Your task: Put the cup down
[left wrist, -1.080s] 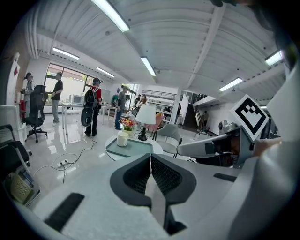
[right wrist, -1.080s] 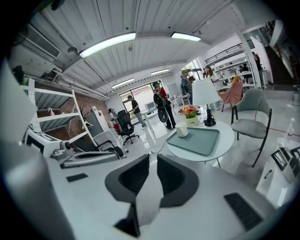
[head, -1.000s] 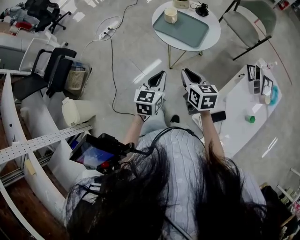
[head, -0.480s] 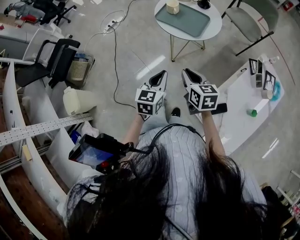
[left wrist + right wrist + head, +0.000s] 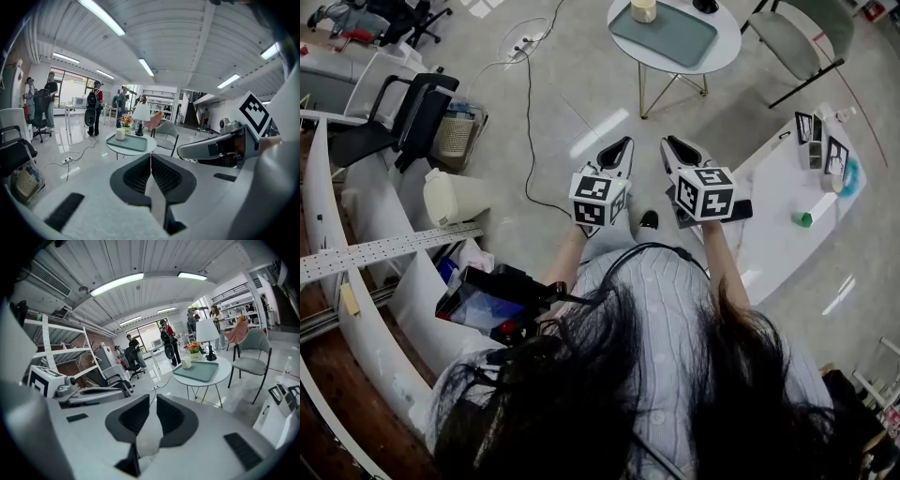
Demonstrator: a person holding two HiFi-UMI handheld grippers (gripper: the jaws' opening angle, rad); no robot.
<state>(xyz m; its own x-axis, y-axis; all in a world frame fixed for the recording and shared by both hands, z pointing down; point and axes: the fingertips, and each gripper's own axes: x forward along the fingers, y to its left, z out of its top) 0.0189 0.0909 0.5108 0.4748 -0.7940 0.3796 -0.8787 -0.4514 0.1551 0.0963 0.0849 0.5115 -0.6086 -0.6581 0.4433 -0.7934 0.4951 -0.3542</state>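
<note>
Head view: the left gripper [image 5: 624,143] and the right gripper [image 5: 667,142] are carried side by side, short of the round white table on thin gold legs [image 5: 727,52], both pointing towards it. The cream ceramic cup [image 5: 643,9] stands upright on the far left corner of the grey-green rectangular tray [image 5: 670,36], which lies on that table; the cup is well apart from both grippers. Left gripper view: the jaws are pressed together along one seam with nothing between them [image 5: 151,159]. Beyond them the table [image 5: 111,144] carries the tray [image 5: 133,143], with the cup [image 5: 120,134] at its left end. The cup's contents cannot be made out. Right gripper view: the jaws are likewise closed and empty [image 5: 153,399]; the cup [image 5: 186,363] sits at the tray's [image 5: 202,371] far corner on the table [image 5: 226,373]. Assessment: the cup rests unsupported on the tray, so the set-down appears complete, and the closed, empty jaws suit a hands-off carrying posture.
</note>
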